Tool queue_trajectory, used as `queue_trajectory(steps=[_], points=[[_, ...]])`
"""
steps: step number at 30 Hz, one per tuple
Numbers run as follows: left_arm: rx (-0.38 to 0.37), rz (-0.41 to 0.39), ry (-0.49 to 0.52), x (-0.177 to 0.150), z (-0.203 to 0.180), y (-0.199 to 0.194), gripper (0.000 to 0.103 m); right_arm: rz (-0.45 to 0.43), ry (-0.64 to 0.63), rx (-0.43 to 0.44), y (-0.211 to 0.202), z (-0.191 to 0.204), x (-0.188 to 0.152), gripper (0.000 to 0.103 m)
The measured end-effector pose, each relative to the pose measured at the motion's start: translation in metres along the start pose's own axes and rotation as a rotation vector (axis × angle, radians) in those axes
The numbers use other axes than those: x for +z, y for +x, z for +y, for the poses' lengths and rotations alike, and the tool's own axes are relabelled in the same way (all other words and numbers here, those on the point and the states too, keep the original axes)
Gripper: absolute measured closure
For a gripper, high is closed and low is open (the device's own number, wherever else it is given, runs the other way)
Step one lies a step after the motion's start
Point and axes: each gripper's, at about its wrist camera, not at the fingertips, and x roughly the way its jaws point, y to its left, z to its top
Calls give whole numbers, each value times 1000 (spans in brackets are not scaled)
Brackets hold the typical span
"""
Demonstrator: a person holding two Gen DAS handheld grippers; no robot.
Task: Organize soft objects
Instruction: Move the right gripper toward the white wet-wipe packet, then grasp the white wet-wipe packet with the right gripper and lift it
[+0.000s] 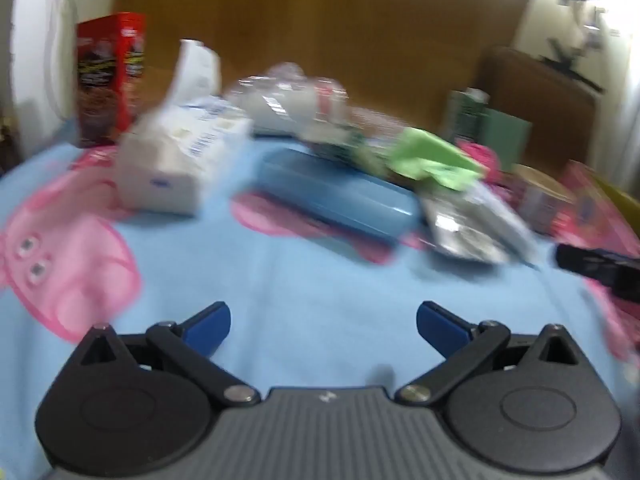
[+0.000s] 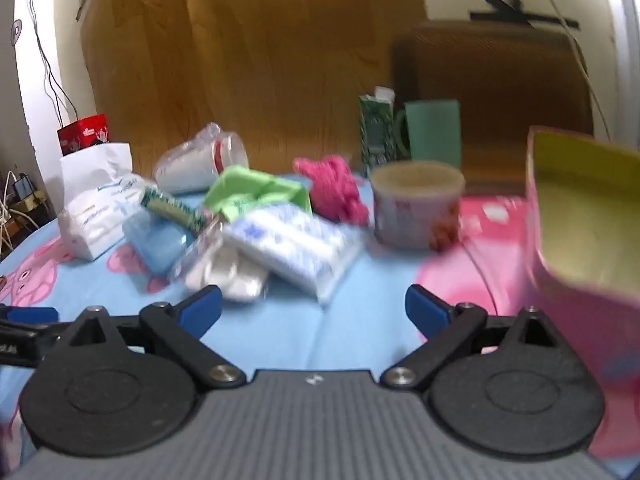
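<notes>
pink box (image 2: 580,240), yellow inside, contents unclear

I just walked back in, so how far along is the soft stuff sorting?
Nothing looks sorted yet. The left gripper and right gripper are both open and empty above the blue sheet. The green cloth, pink yarn, tissue pack and wipes pack still lie jumbled together. The pink box appears empty.

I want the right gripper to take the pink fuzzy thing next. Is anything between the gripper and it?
Yes. The right gripper is open and empty; a clear pack of white pads lies on the blue sheet straight ahead, in front of the pink fuzzy bundle.
</notes>
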Motion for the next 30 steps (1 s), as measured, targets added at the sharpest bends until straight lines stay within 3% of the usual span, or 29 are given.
queue_trajectory(steps=[3,8,14,16,18,19,21,28,30], points=[[89,12,-9,13,8,17,0,18,0,5,27,4,18,3],[152,7,-8,16,15,35,0,64,113,52,66,-12,29,2],[166,2,-1,17,13,38,0,91,241,116,87,-28,27,0],[162,0,4,16,15,38,0,90,245,158,83,-30,26,13],[161,-1,7,16,16,39,0,96,254,207,79,-32,27,38],[160,0,10,16,16,39,0,103,253,227,76,-31,26,44],[159,0,10,16,17,39,0,124,247,259,71,-31,29,64],[146,-5,5,16,20,39,0,154,16,393,27,5,13,65],[104,-19,-27,16,26,35,0,146,-57,404,16,17,10,59]])
